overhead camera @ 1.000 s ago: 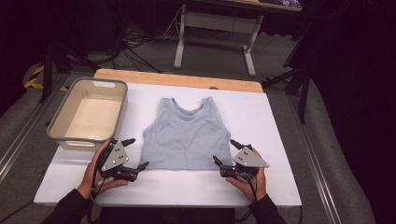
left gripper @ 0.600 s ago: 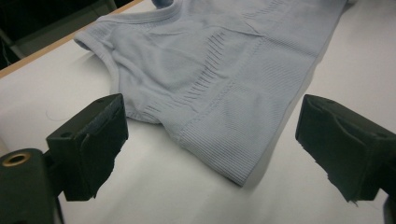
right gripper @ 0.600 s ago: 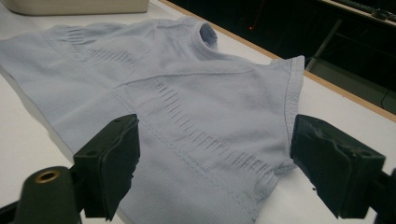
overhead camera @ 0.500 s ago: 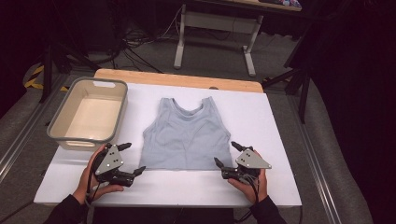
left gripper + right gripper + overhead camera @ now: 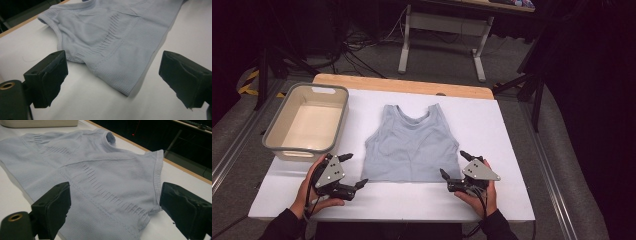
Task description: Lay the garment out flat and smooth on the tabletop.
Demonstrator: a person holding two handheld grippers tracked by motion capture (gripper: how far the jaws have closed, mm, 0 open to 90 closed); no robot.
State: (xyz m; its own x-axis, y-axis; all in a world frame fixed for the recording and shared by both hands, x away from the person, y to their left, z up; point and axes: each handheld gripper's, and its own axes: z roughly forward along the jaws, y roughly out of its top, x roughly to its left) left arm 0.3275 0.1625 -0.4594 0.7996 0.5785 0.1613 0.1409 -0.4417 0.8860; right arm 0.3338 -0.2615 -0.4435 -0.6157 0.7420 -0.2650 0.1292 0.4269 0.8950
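1. I see the pale blue tank top (image 5: 412, 145) lying flat on the white table cover (image 5: 507, 125), hem toward me, neck toward the far edge.
2. My left gripper (image 5: 353, 170) sits just off the hem's left corner, jaws spread, nothing between them.
3. My right gripper (image 5: 452, 164) sits at the hem's right corner; its jaws have just been opening and stand wide apart, with the hem corner lying between them, unpinched.
4. A beige plastic tub (image 5: 274, 132) stands left of the top.
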